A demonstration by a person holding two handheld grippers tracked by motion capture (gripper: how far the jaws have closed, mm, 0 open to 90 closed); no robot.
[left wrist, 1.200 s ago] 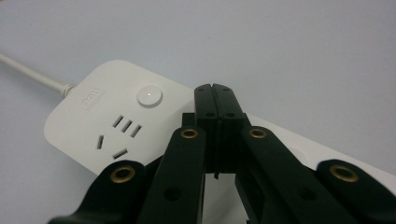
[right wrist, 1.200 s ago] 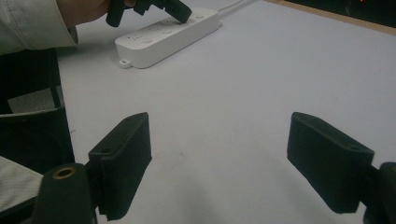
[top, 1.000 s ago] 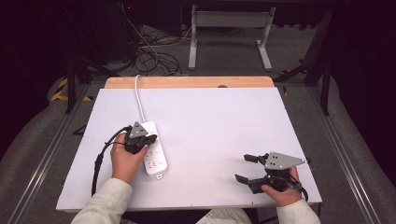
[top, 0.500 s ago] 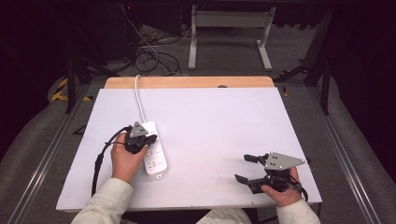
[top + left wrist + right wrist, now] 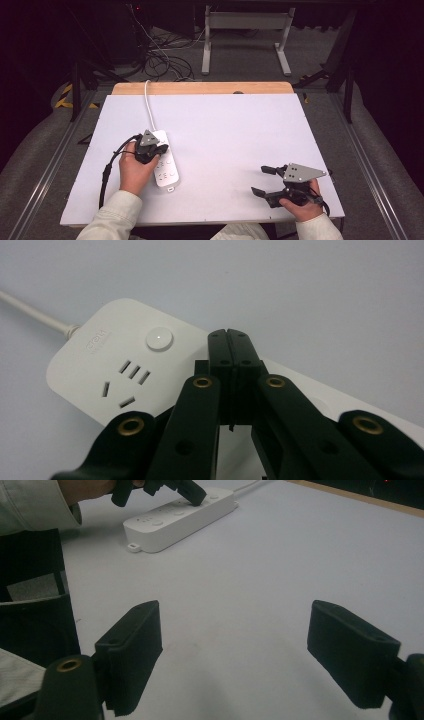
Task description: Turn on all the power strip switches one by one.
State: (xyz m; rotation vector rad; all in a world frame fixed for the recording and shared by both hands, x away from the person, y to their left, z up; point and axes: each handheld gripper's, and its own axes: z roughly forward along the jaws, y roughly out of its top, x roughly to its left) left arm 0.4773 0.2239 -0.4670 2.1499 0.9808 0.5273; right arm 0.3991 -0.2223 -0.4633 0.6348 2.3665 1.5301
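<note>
White table [image 5: 240, 130], dark cabled floor [image 5: 165, 60]

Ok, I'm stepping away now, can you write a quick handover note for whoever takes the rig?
Left gripper: jaws shut, empty, tips down on the top face of the white plastic power strip, beside its round button; whether they press it can't be told.
Right gripper: jaws wide open, empty, near the table's front right.
The strip lies at the white table's left, its white cord running off the far edge.
Done: left gripper is on the strip.
Left: probably the button press; nothing is plugged in.
</note>
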